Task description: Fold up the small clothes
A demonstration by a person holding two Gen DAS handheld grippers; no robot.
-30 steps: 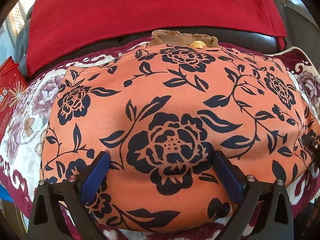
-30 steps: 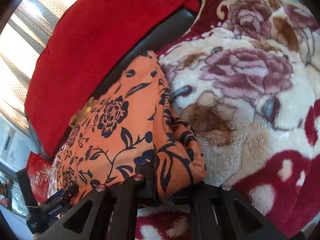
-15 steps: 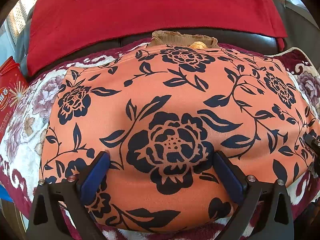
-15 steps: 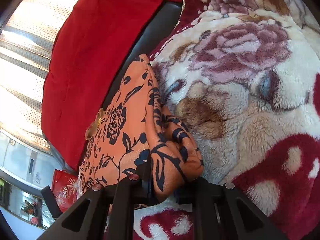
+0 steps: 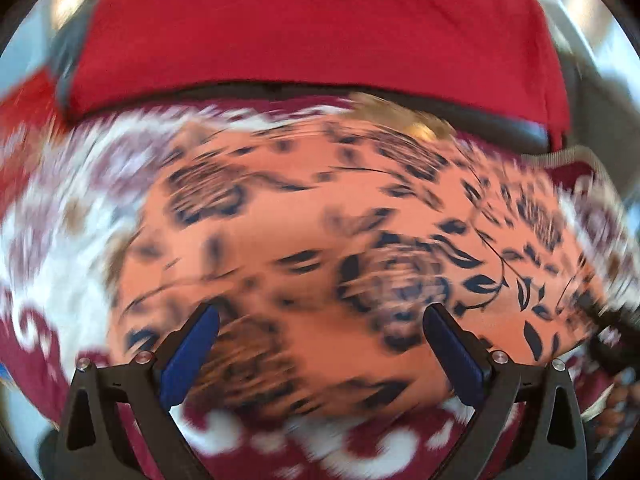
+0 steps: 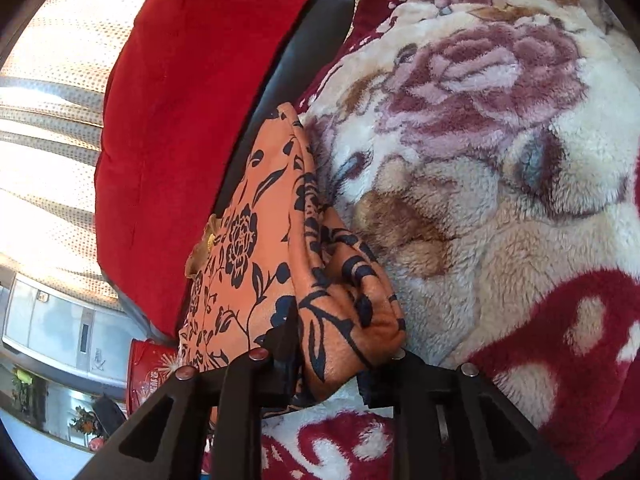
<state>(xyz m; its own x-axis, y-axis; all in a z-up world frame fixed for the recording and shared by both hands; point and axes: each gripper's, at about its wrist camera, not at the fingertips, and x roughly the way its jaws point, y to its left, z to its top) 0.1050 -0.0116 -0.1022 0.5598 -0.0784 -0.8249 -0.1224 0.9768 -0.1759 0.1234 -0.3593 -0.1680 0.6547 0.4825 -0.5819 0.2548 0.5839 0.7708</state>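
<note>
Surface: plush floral blanket (image 6: 500,184) in cream, mauve and dark red, spread over a dark seat whose backrest carries a red cloth (image 5: 320,28)
Garment: orange garment with black flower print (image 5: 340,220) lies flat on the blanket, its far edge against the seat's back, its long axis running side to side across the left view
Folded corner: at the garment's right end a bunched fold (image 6: 344,304) rises off the blanket and runs straight into the right gripper
Right gripper: right gripper (image 6: 332,364) has its jaws opening; the fold sits between them, draped over the tips, and the pads look to be easing off it
Left gripper: left gripper (image 5: 320,344) is spread wide and empty above the garment's near edge, cloth below but not between the pads; this view is badly blurred
Key relation: garment lies ahead of and below both grippers; the right one is nearer, at the fold itself
Around: tan waistband with a gold button (image 5: 400,116) at the far edge; red packet (image 6: 152,368) beyond the garment's left end
Obstacles: none seen over the cloth; a hand (image 5: 616,404) shows at the right margin
</note>
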